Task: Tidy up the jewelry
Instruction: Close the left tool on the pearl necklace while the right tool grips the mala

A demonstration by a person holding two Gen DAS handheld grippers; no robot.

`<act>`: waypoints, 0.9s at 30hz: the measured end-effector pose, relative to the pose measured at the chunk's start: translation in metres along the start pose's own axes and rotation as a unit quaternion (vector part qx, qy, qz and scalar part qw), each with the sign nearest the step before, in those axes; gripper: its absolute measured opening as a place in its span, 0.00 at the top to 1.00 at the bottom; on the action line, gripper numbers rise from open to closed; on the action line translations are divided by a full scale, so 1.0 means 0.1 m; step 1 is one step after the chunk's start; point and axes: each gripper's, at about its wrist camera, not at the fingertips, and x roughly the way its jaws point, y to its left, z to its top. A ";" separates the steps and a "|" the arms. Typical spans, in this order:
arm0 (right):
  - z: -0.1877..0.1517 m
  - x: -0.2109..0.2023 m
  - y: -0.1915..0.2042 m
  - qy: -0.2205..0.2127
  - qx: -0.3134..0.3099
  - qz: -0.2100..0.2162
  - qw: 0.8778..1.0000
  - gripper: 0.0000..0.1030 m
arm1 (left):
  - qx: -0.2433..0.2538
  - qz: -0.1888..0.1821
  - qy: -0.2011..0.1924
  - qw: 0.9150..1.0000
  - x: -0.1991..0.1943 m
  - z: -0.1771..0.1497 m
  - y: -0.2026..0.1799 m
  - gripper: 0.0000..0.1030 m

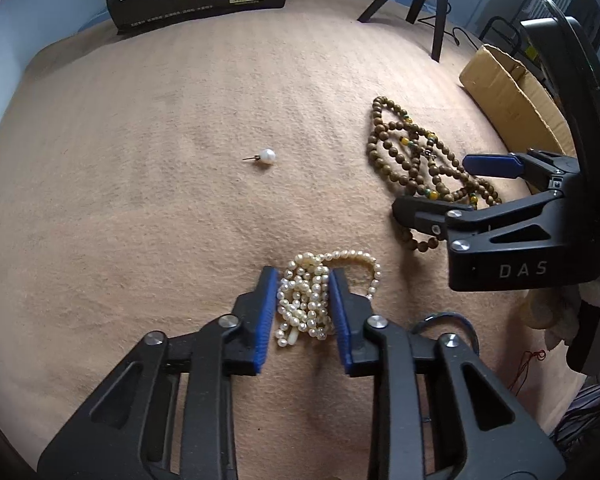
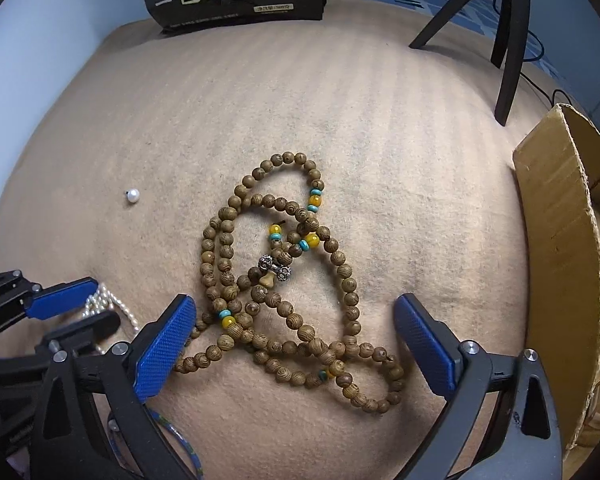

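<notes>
Nearby, cardboard box point(image 2: 560, 248) stands open, its contents hidden.

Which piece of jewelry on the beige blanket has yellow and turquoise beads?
The long brown wooden bead necklace has them. The bunched white pearl strand and the single white pearl stud earring are plain white.

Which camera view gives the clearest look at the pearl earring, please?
The left wrist view: the pearl earring lies side-on on the cloth, showing pearl and metal post. The right wrist view shows it farther left, with no post visible.
</notes>
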 end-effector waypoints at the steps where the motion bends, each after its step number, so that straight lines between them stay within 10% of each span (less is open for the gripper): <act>1: 0.00 0.00 -0.01 0.000 -0.001 0.002 1.000 0.04 | -0.001 0.000 -0.001 1.000 0.00 0.00 0.02 0.83; 4: -0.02 -0.04 -0.02 -0.005 -0.005 0.002 1.000 0.11 | -0.007 -0.002 -0.002 1.000 0.00 0.01 0.06 0.89; 12: -0.07 -0.17 -0.11 -0.021 0.001 0.017 1.000 0.89 | -0.016 -0.009 -0.003 1.000 -0.05 0.00 0.11 0.94; 27: -0.18 -0.66 -0.28 -0.066 0.005 0.031 0.997 0.90 | -0.032 -0.027 -0.040 0.998 -0.37 0.05 0.10 0.94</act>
